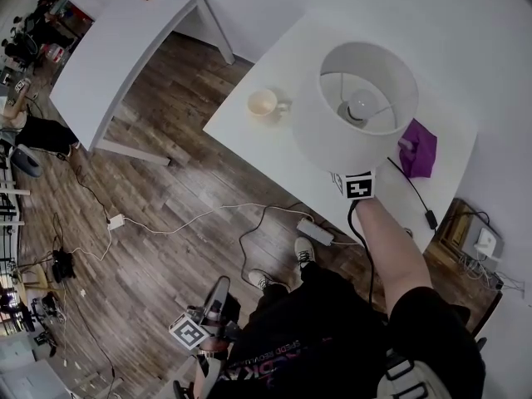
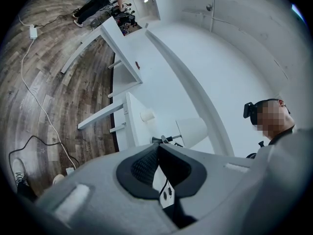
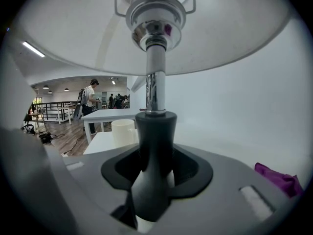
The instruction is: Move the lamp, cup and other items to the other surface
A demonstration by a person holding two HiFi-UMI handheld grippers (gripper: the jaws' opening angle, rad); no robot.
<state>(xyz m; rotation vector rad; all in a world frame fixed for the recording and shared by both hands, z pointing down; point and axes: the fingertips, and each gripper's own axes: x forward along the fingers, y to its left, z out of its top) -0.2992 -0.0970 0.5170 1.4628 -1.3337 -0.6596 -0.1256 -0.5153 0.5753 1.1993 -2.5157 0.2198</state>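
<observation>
Looking down, I am seeing nothing moved yet: the lamp, cup and purple cloth are all at the near worktop, and the far worktop is waiting. My left jaws are resting together, holding nothing. My right jaws are clamping the lamp's dark stem, so I am judging the first carry is just starting.

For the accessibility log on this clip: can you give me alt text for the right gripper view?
The right tool grips the lamp by its dark tapered neck, with the chrome stem rising to the white shade overhead. Behind it on the white table stands a cream cup, and a purple cloth lies at lower right.
</observation>
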